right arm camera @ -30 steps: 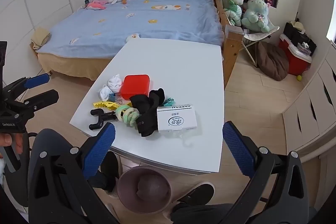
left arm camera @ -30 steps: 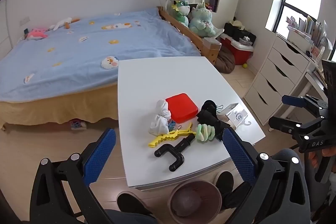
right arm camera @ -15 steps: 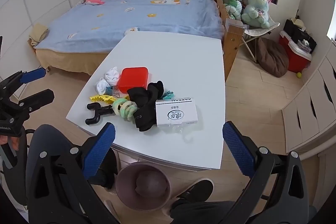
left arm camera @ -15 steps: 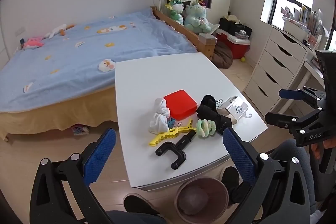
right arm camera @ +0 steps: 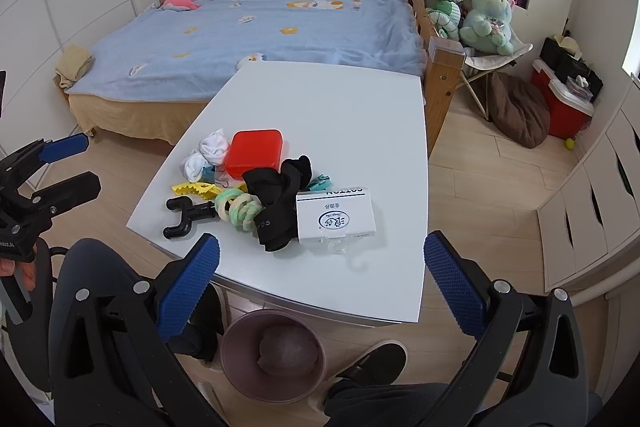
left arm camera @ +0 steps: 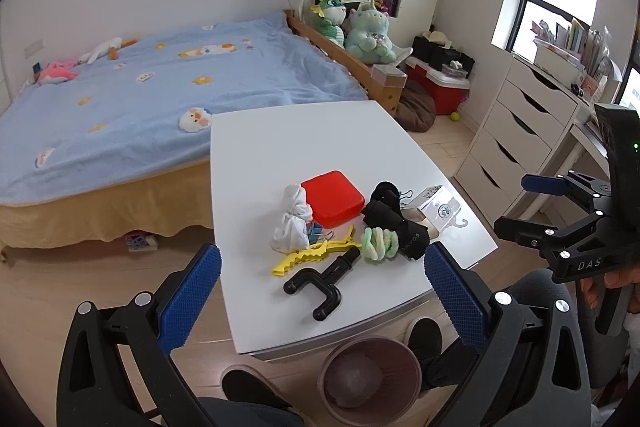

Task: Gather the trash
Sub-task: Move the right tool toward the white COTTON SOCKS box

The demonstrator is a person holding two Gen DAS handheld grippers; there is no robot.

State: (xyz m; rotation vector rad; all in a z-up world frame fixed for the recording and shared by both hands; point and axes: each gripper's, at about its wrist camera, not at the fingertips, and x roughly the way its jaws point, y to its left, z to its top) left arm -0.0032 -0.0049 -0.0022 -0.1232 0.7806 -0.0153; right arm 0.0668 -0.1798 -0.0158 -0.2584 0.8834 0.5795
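Observation:
A pile lies near the front of the white table (left arm camera: 296,131) (right arm camera: 360,107): a red box (left arm camera: 333,198) (right arm camera: 255,153), crumpled white tissue (left arm camera: 291,223) (right arm camera: 208,151), a yellow clip (left arm camera: 316,255), a black Y-shaped tool (left arm camera: 320,283) (right arm camera: 188,217), a green-yellow ring (left arm camera: 378,245) (right arm camera: 238,209), black socks (left arm camera: 394,227) (right arm camera: 280,195) and a white carton (left arm camera: 438,205) (right arm camera: 336,217). A mauve bin (left arm camera: 370,379) (right arm camera: 274,357) stands on the floor below the table's front edge. My left gripper (left arm camera: 322,299) and right gripper (right arm camera: 320,287) are both open and empty, held above and in front of the pile.
A blue bed (left arm camera: 152,95) stands behind the table. Plush toys (left arm camera: 366,31), a red cooler (left arm camera: 438,89) and a brown beanbag (right arm camera: 516,109) are at the right. White drawers (left arm camera: 520,131) line the right wall. Shoes (right arm camera: 374,361) are beside the bin.
Both grippers have risen and drawn back a little, so the table and pile sit lower and nearer the centre. Nothing was grasped; the objects have not moved.

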